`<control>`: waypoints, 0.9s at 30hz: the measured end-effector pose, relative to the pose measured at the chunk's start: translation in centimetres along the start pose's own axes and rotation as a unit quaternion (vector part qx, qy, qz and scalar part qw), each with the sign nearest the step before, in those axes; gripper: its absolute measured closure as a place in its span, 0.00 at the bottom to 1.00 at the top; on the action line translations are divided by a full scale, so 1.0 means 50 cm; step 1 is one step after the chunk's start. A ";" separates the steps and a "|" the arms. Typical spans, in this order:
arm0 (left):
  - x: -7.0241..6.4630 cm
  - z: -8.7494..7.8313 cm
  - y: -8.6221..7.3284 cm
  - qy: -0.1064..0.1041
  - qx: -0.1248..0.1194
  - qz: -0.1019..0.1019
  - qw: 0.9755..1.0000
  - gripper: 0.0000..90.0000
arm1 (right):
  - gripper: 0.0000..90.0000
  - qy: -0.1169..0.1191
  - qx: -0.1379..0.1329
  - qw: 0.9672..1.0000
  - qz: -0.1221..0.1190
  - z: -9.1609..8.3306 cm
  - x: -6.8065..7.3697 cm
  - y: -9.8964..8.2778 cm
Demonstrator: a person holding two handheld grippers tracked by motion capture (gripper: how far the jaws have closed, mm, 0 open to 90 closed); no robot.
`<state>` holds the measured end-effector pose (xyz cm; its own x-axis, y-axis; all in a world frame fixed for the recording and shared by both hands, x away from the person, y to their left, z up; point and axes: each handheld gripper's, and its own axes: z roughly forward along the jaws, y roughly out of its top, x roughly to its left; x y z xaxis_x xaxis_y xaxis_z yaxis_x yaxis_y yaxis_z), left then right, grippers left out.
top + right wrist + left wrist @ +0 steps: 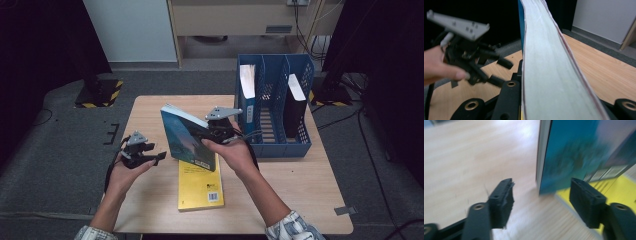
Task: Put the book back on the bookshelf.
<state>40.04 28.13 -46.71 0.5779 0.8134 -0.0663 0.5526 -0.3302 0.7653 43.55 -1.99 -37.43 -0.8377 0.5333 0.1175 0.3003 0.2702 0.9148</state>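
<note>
Gripping teal book (186, 138); txt unreadable.

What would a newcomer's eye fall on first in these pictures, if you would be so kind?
Most likely the teal book, held upright over the middle of the table by the right gripper. Beneath it lies a yellow book, and the open left gripper sits just to its left, apart from it. A blue file rack stands behind.

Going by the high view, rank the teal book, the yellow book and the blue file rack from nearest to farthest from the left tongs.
From the left tongs, open at the table's left:
1. Teal book, held upright in the right tongs, just to the right.
2. Yellow book, flat on the table, below the teal one.
3. Blue file rack, at the far right corner.
</note>
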 end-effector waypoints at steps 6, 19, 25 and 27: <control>0.016 0.020 -0.053 0.018 0.045 -0.014 0.999 0.28 | 0.82 -0.028 0.001 0.999 0.024 0.008 -0.013 0.009; 0.036 0.046 -0.087 0.023 0.077 -0.035 0.996 0.09 | 0.82 -0.026 0.006 0.996 0.080 0.012 -0.024 0.031; 0.041 0.050 -0.093 0.025 0.084 -0.041 0.995 0.08 | 0.82 -0.029 0.011 0.996 0.079 -0.003 -0.016 0.044; 0.040 0.052 -0.093 0.023 0.087 -0.041 0.995 0.08 | 0.82 -0.028 0.011 0.996 0.079 -0.012 -0.015 0.046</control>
<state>40.17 30.07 -52.06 0.5002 0.8611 -0.0913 0.6952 -0.3365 0.6352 44.61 -2.25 -35.19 -0.7526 0.6142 0.2375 0.4372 0.1964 0.8777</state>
